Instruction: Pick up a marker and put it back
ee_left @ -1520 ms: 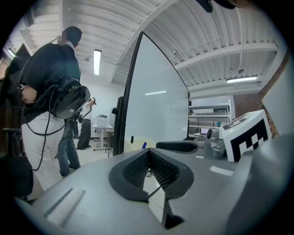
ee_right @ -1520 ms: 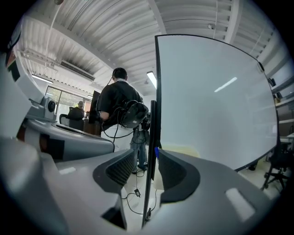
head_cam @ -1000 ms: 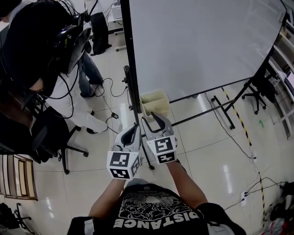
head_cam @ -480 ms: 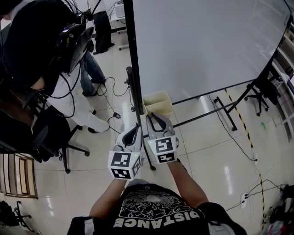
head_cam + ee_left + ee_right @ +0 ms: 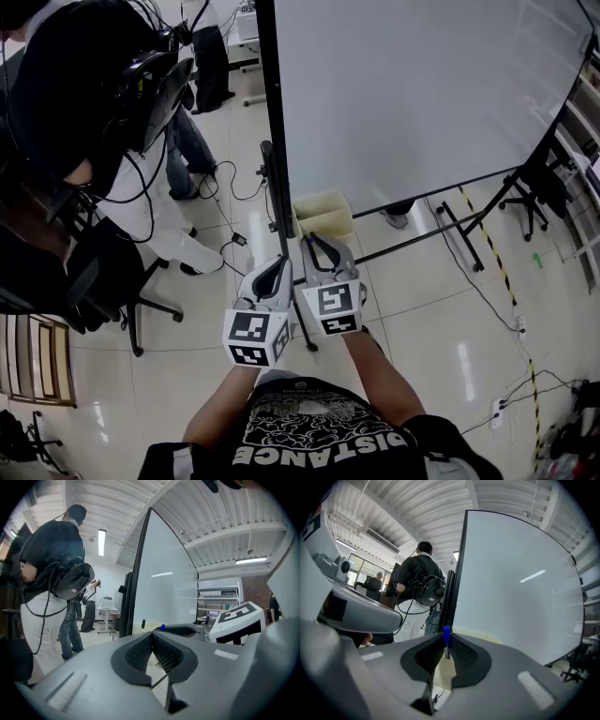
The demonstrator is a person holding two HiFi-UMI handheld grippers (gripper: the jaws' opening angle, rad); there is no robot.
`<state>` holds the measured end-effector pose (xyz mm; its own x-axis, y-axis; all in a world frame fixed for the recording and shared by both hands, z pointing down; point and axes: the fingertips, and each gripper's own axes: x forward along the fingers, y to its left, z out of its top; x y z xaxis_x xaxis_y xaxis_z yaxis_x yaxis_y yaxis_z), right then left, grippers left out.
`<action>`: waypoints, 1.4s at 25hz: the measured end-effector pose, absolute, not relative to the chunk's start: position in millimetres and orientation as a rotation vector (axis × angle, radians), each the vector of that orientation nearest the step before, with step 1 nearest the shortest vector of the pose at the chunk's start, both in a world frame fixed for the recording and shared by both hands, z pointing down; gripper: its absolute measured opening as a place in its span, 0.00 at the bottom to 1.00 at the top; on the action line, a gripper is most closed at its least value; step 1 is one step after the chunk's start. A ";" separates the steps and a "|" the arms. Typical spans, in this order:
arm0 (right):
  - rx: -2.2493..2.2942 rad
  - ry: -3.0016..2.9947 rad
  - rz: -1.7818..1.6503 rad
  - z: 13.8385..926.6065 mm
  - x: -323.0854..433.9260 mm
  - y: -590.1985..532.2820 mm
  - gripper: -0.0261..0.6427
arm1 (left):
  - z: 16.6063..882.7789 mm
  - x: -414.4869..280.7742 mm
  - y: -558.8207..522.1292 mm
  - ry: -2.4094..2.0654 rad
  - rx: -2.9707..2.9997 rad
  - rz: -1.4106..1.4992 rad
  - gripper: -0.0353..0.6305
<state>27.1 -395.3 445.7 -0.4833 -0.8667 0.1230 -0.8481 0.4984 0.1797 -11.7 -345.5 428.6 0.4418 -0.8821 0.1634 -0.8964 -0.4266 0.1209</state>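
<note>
Looking steeply down, the head view recorded the left hand-held gripper (image 5: 279, 262) and the right hand-held gripper (image 5: 312, 242) side by side, almost touching, just below the lower left corner of the whiteboard (image 5: 422, 94). A pale box (image 5: 323, 211) stood on the floor (image 5: 441, 309) under that same corner. To the left of the whiteboard, a second person (image 5: 75, 103) in a dark top and white trousers stood by an office chair (image 5: 112, 281). The task's thing could not be made out from above.

The right gripper view supplied what the head view lacked. A blue-capped marker (image 5: 446, 639) stood upright between the ribbed pads (image 5: 461, 651), in line with the whiteboard's black left edge. The jaws were closing, drawn narrow, and both pads lay against the marker's barrel near their tips. The cap rose clear above them.

The left gripper view showed its own jaws brought together at the tips with nothing between them. Only a sliver of floor showed through the gap lower down. This view alone caught the neighbouring tool from the side. Its patterned cube (image 5: 234, 620) sat to the right, in front of the whiteboard, and the marker's blue cap appeared as a small spot above that tool's jaws. The second person filled the area left of the whiteboard's edge in both gripper views.
</note>
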 end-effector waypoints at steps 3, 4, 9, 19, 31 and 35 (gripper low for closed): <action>1.495 -2.554 -0.145 440.8 28.7 -392.7 0.09 | 427.5 -12.0 -342.5 -1.562 2.503 0.107 0.06; 1.502 -2.556 -0.148 438.7 29.7 -392.1 0.09 | 426.7 -11.8 -341.9 -1.563 2.506 0.105 0.06; 1.531 -2.558 -0.175 427.9 33.3 -386.6 0.09 | 421.2 -10.1 -339.0 -1.558 2.524 0.096 0.06; 1.642 -2.572 -0.294 384.7 41.2 -359.3 0.09 | 408.6 -5.0 -317.9 -1.503 2.577 0.085 0.06; 1.704 -2.568 -0.353 346.5 36.6 -300.3 0.09 | 388.4 -6.4 -279.6 -1.443 2.635 0.074 0.06; 1.730 -2.558 -0.355 341.7 35.4 -277.8 0.09 | 379.7 -6.4 -263.2 -1.425 2.669 0.060 0.06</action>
<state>35.4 -277.8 341.7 -0.3800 -0.9196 -0.0996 -0.9120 0.3545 0.2065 -6.4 -263.2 379.7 0.5571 -0.8256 0.0890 -0.8302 -0.5513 0.0827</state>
